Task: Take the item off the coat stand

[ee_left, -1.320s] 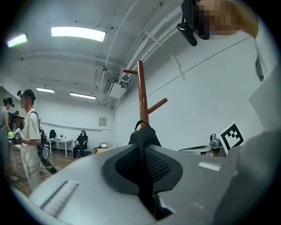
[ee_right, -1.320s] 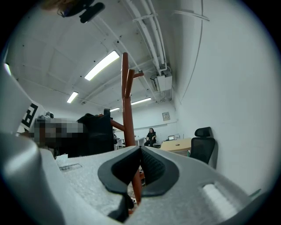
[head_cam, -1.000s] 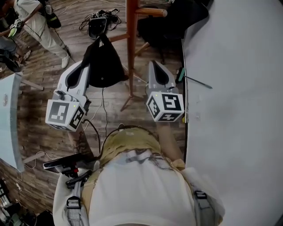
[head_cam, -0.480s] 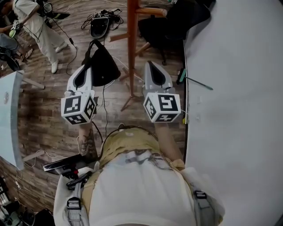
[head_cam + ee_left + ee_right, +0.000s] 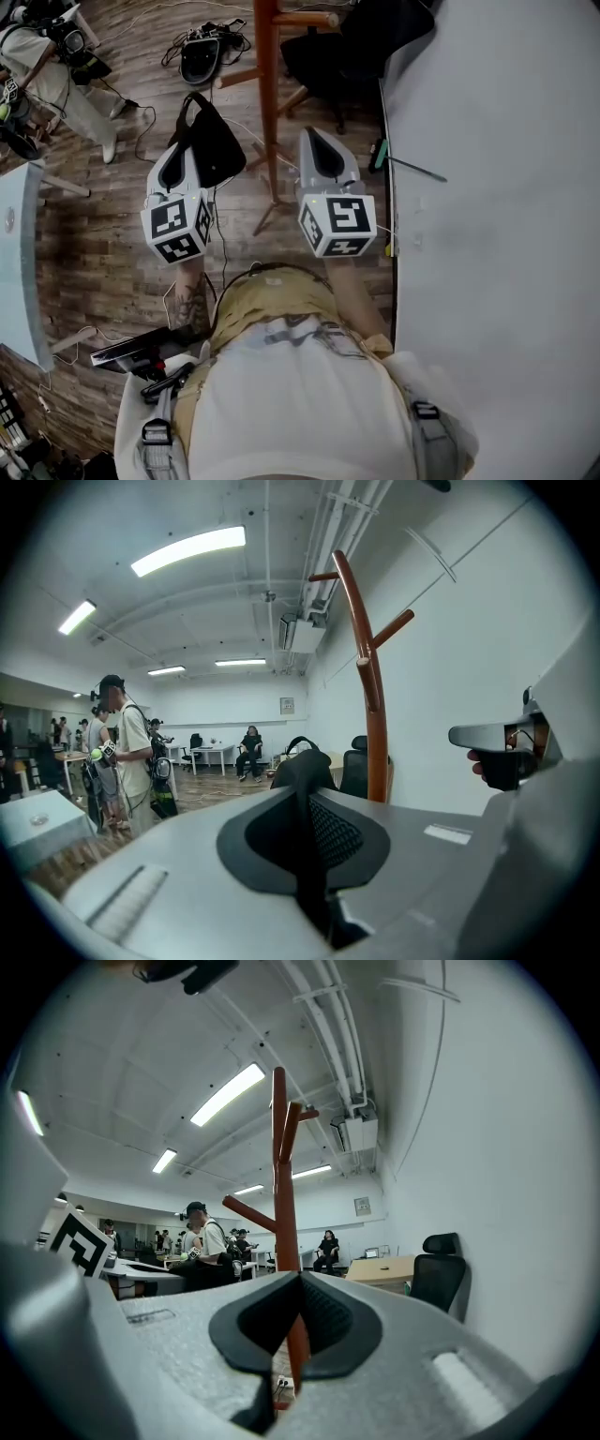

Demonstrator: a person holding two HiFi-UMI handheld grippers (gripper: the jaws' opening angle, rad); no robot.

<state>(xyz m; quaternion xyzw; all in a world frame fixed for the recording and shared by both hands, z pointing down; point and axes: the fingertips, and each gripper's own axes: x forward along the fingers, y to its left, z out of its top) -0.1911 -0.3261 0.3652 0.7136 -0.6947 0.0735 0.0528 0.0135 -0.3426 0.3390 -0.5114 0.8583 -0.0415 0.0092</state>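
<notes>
The item is a black bag [image 5: 214, 142]. It hangs clear of the brown wooden coat stand [image 5: 267, 84], to the left of the pole. My left gripper [image 5: 190, 150] is shut on the bag's black strap. In the left gripper view the bag [image 5: 302, 766] bulges over the closed jaws, with the coat stand [image 5: 370, 696] behind and to the right. My right gripper [image 5: 312, 133] is just right of the pole, shut and holding nothing. In the right gripper view the coat stand [image 5: 283, 1176] rises straight beyond my right gripper [image 5: 300, 1277].
A white table [image 5: 497, 187] fills the right side, with a thin dark tool [image 5: 408, 167] near its edge. A black office chair [image 5: 356, 47] sits behind the stand. Cables [image 5: 202, 42] lie on the wood floor. A person [image 5: 56, 66] stands far left, beside another tabletop [image 5: 19, 253].
My left gripper has moved right and closer to my body, carrying the bag with it away from the stand's lower peg. The right gripper has barely moved.
</notes>
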